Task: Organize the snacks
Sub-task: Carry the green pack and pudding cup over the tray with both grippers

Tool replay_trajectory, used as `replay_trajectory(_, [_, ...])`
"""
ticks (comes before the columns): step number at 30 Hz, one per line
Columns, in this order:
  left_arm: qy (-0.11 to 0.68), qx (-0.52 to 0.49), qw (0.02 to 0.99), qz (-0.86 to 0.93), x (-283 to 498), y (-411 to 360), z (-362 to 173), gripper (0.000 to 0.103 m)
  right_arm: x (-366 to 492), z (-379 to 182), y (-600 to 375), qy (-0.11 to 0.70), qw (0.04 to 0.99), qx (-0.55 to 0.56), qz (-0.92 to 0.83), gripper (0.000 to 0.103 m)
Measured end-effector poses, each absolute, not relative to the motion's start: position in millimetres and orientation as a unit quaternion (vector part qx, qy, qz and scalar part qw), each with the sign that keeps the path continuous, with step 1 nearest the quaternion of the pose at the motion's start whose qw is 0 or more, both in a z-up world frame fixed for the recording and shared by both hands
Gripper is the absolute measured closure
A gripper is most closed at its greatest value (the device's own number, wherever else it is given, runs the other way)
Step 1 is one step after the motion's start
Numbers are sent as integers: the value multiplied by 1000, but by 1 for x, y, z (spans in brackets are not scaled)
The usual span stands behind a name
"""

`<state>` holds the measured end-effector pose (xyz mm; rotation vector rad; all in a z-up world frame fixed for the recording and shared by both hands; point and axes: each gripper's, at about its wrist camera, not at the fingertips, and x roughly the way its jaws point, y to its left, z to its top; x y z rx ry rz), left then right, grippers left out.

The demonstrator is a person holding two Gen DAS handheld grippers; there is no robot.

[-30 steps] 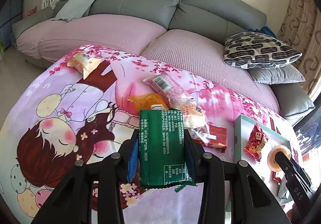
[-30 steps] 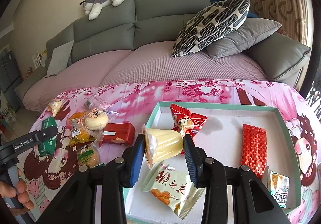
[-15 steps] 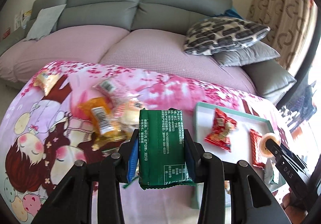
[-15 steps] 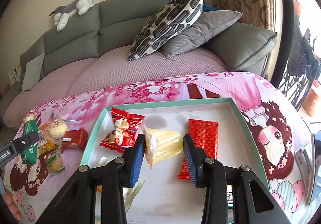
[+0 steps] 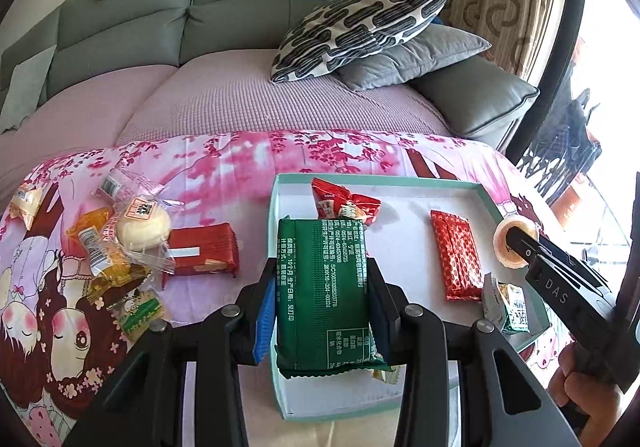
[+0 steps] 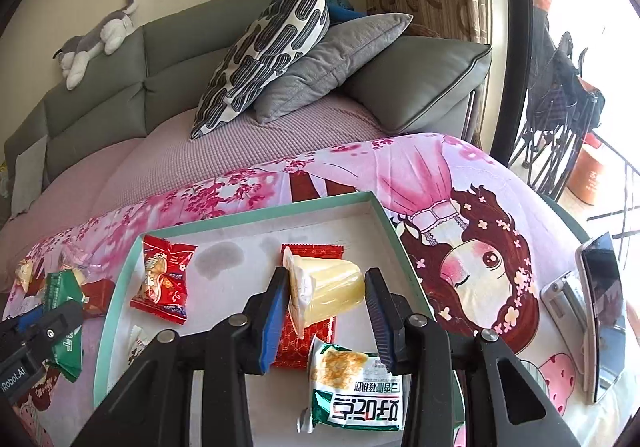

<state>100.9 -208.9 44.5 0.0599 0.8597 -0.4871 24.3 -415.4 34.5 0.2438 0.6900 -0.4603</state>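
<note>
Left wrist view: the left gripper (image 5: 322,295) has its jaws clamped on a green snack pack (image 5: 325,295), held over the near left part of the teal-rimmed tray (image 5: 276,207). Inside the tray lie a red crinkled bag (image 5: 344,205), a red foil packet (image 5: 456,259) and a green-and-white packet (image 5: 508,305). Left of the tray, on the pink cartoon cloth (image 5: 224,167) covering the bench, sit a red wrapped bar (image 5: 202,255), a wrapped bun (image 5: 142,227) and orange wrappers (image 5: 100,247) in a loose heap. Over on the right wrist view, the right gripper (image 6: 326,295) is jaws tight on a pale yellow jelly cup (image 6: 326,289), lid end to the left, hanging above the red foil packet in the tray's right half. A phone (image 6: 600,315) rests on the cloth, well right of the tray.
</note>
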Motion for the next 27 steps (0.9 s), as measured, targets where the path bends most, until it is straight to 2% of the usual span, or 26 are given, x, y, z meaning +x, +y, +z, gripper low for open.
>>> replay_trajectory(12, [427, 60, 858, -280, 109, -264, 42, 61, 33, 18, -438, 351, 897, 140, -228, 62])
replay_trajectory(27, [455, 79, 834, -303, 150, -322, 21, 61, 77, 27, -455, 352, 902, 124, -218, 62])
